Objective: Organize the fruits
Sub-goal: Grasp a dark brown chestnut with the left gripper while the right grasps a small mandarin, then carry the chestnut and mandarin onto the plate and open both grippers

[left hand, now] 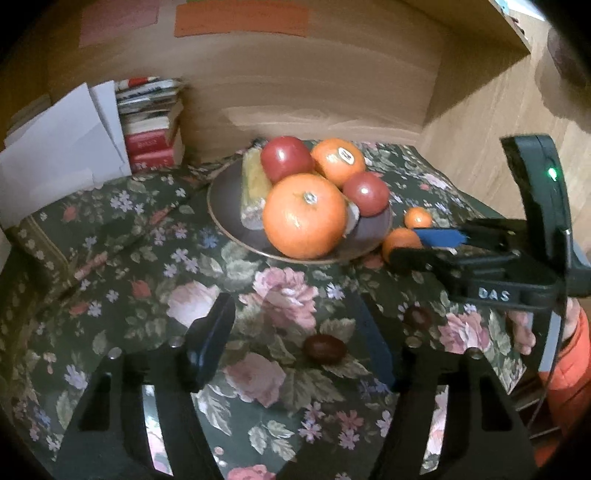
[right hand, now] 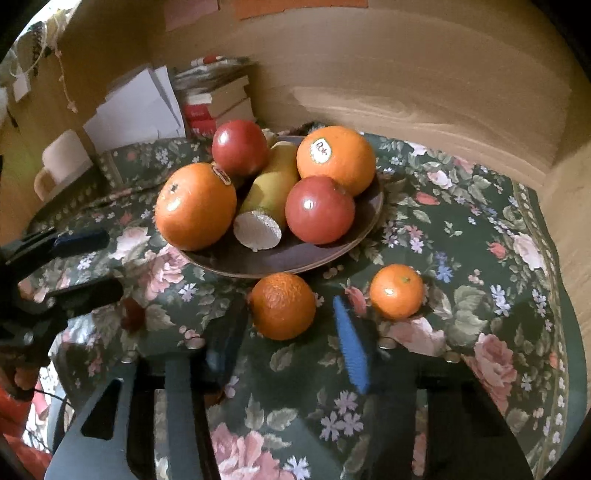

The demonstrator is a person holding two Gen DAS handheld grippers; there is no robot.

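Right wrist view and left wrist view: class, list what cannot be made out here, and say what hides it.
- Plate floor, both views: covered by piled fruit.
- Sticker on the orange, right wrist view: print too small and blurred.
- Dark oval thing between the left claw's fingers, left wrist view: too dim to identify.
- Book titles, left wrist view: blurred.

Dark green floral cloth is covering the desk w/ pink roses & small blue flowers all over, bunching into a fold at the far left. Stack of books, red spines at the bottom, is sitting in the back corner vs. the wooden wall, w/ white folded paper leaning just beside it. Orange & pink notes are sticking high on that wall.
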